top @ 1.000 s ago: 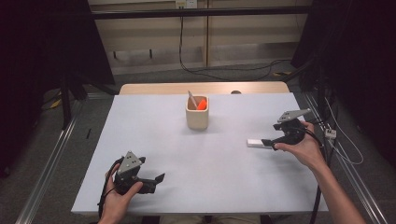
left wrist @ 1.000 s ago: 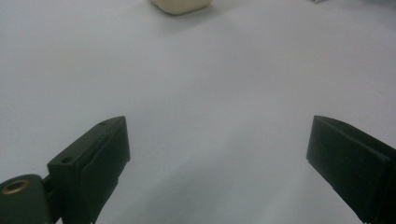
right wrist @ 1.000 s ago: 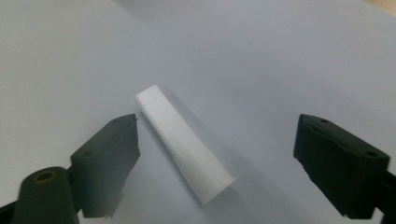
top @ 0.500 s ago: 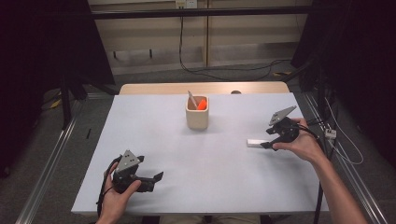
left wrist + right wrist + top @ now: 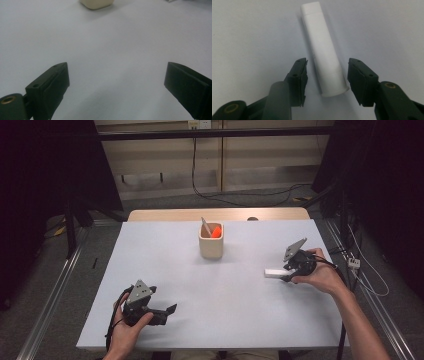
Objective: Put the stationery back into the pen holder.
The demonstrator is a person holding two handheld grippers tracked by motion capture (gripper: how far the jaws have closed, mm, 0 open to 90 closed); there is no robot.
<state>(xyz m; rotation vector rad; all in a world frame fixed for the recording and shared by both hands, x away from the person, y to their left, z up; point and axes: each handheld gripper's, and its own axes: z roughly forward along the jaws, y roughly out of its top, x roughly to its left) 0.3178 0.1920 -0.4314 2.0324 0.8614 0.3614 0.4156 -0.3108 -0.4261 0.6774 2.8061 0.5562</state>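
- 1 white table [image 5: 215,285] carries 1 cream cup [image 5: 210,240], 1 white tube [image 5: 273,272] and 2 hand-held grippers.
- The cup stands upright toward the far middle of the table, well apart from both grippers. 2 things stick out of it: 1 orange item [image 5: 216,231] and 1 thin pale stick [image 5: 205,226]; what they are is too small to tell, perhaps a pen and a utensil.
- The left gripper view catches the cup's base [image 5: 96,3] at its top edge, far beyond the jaws.
- The left gripper [image 5: 170,311] lies low at the near left of the table in the person's left hand [image 5: 129,327]. Its 2 jaws stand wide apart with bare table between them.
- The right gripper [image 5: 285,272] sits at the right side of the table in the person's right hand [image 5: 320,276], with 1 grey three-cornered plate [image 5: 294,250] tilted up on top.
- The tube [image 5: 323,50] lies flat on the table, its flared end between the right gripper's [image 5: 327,80] 2 jaws. The jaws are parted, 1 on each side of that end, with a gap showing on both sides, so neither touches it.
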